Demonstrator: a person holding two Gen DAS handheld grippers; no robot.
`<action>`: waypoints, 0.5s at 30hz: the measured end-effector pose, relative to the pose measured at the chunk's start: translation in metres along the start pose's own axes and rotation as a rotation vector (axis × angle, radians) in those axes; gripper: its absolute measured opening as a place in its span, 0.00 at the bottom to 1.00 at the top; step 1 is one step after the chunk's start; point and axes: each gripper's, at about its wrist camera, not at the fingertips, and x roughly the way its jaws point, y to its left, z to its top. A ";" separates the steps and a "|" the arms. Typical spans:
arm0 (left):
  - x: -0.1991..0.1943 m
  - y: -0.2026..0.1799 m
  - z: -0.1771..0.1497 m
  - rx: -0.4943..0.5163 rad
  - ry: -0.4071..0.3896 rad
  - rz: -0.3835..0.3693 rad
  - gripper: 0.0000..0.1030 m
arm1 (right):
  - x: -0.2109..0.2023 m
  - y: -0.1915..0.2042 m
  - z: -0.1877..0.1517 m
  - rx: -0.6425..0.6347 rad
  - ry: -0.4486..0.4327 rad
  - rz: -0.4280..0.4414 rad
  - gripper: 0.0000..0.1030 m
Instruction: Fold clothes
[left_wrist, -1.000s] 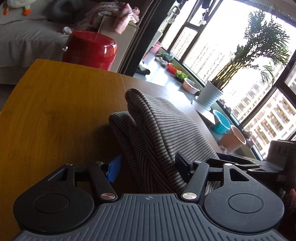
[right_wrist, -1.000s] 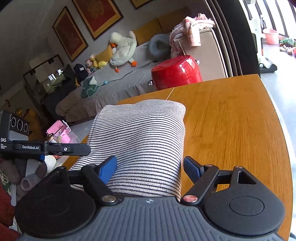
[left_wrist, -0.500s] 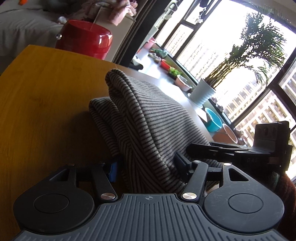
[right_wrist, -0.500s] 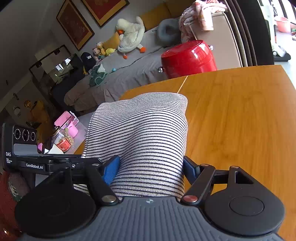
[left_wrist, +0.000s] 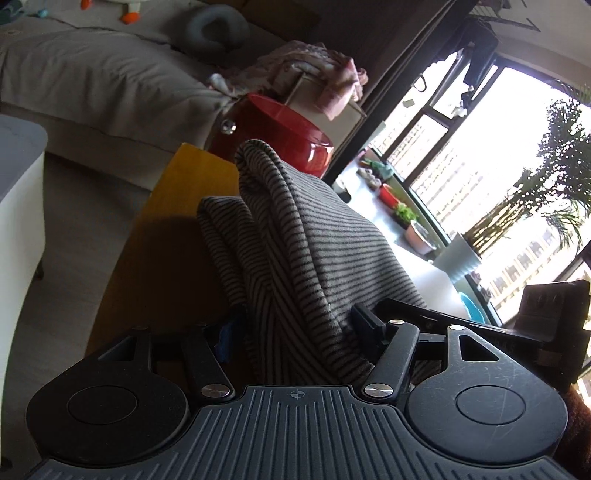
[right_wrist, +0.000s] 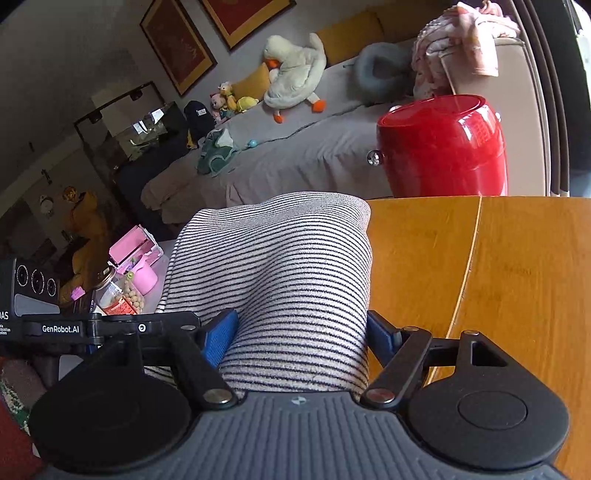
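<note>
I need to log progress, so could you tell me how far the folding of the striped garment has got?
Done: the striped garment is already a thick, layered bundle. In hand: the left hand-held gripper, its jaws opening, and the right hand-held gripper each straddle it at the edge of the wooden table. Left: probably setting it down; no finished stack is visible.

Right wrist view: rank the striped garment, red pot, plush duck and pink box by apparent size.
1. striped garment, nearest the camera, which inflates it
2. red pot
3. plush duck
4. pink box
</note>
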 end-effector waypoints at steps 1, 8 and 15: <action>0.000 0.002 0.003 0.003 -0.004 0.006 0.67 | 0.003 -0.001 0.001 0.001 -0.001 0.005 0.73; 0.006 0.004 0.003 0.013 -0.020 0.003 0.70 | 0.005 -0.007 0.000 0.025 -0.007 0.018 0.74; 0.008 0.005 -0.003 0.008 -0.056 -0.007 0.72 | 0.005 -0.006 -0.002 0.033 -0.011 0.010 0.77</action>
